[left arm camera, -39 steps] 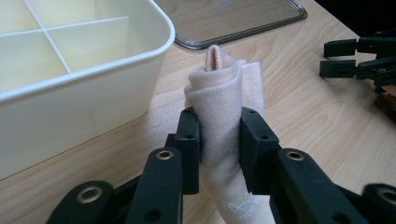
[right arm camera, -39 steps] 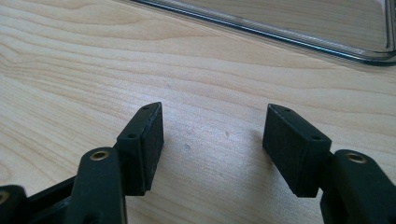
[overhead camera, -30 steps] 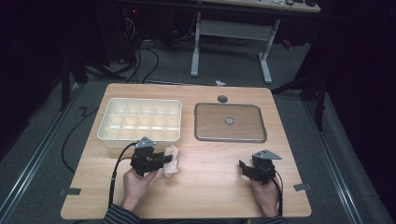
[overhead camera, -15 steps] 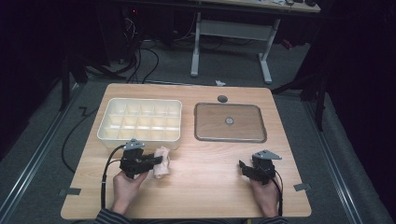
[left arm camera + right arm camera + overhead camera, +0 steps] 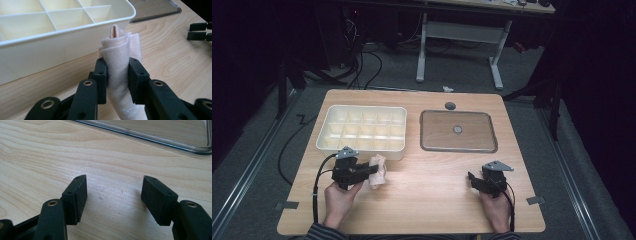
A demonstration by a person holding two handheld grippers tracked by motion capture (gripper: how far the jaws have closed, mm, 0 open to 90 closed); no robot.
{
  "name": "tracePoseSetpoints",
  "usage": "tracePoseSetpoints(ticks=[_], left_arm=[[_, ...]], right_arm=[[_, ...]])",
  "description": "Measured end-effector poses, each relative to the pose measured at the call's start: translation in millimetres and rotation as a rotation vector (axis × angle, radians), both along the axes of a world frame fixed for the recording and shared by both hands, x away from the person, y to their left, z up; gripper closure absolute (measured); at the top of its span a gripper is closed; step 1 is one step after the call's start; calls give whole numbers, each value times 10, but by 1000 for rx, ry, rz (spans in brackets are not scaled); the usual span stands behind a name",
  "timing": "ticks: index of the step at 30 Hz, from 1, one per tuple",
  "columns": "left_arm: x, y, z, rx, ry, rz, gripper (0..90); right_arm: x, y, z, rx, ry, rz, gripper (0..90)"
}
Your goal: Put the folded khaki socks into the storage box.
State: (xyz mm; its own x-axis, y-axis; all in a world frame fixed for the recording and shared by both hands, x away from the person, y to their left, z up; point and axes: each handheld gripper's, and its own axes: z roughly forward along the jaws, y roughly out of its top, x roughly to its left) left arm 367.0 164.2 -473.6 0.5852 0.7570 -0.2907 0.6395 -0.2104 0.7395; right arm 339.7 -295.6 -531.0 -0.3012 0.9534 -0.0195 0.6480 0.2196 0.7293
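The left gripper [image 5: 117,75] clamped a rolled pink cloth [image 5: 120,47] just beside the divided box [image 5: 362,127], not yet inside; the right gripper [image 5: 113,195] rested open, empty.

left tongs [image 5: 373,171] and rolled cloth [image 5: 379,171] shifted left

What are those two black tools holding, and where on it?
The left tool pinches a rolled peach cloth around its middle. The right tool is open over bare table, holding nothing.
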Motion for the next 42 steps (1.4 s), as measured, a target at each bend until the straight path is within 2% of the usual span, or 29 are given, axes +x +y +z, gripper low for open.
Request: tracePoseSetpoints(ticks=[8, 19, 27, 32, 36, 42], left_arm=[[32, 121, 87, 34, -9, 13, 717], [139, 247, 217, 3, -17, 30, 717], [233, 247, 292, 37, -22, 20, 719], [281, 232, 316, 32, -39, 20, 718], [322, 245, 313, 2, -33, 19, 718], [378, 247, 350, 21, -36, 19, 718]], right_arm=[[0, -1, 0, 0, 0, 0, 378], [0, 0, 0, 0, 0, 0, 377], [1, 1, 0, 0, 1, 0, 375], [1, 1, 0, 1, 1, 0, 375], [1, 1, 0, 0, 1, 0, 375], [1, 1, 0, 1, 1, -1, 375]])
